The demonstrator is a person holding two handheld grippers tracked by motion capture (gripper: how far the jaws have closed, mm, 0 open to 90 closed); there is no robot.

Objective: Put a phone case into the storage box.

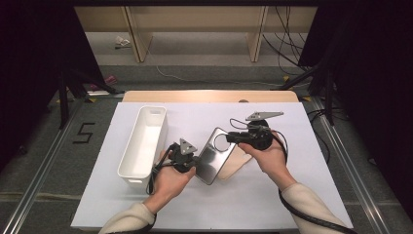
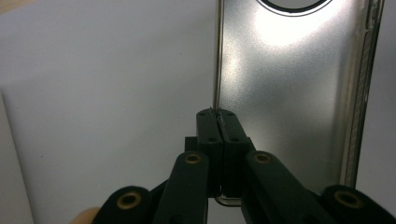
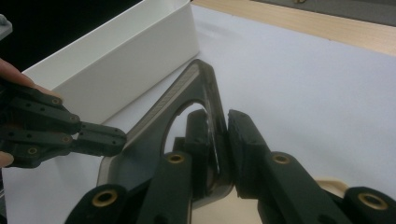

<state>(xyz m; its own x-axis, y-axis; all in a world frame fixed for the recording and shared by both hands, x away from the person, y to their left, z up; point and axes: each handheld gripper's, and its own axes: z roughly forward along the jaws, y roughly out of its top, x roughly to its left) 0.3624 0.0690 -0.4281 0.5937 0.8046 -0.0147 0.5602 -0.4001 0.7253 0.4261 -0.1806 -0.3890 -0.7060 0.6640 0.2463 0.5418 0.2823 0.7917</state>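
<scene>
Clear phone case held between two grippers above a white counter

White sheet covers the wooden counter [image 1: 272,195]; white bin [image 1: 143,146] at left; grey floor bears a "5" [image 1: 84,132]; left gripper [image 1: 187,161] jaws pinch the phone case [image 1: 214,156] edge; right gripper [image 1: 233,138] jaws clamp its rim.

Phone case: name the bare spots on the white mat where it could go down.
Free: the mat near the person, and the far strip beyond the white bin. Crowded: the middle, where both claws hold the phone case over a wooden board.
</scene>
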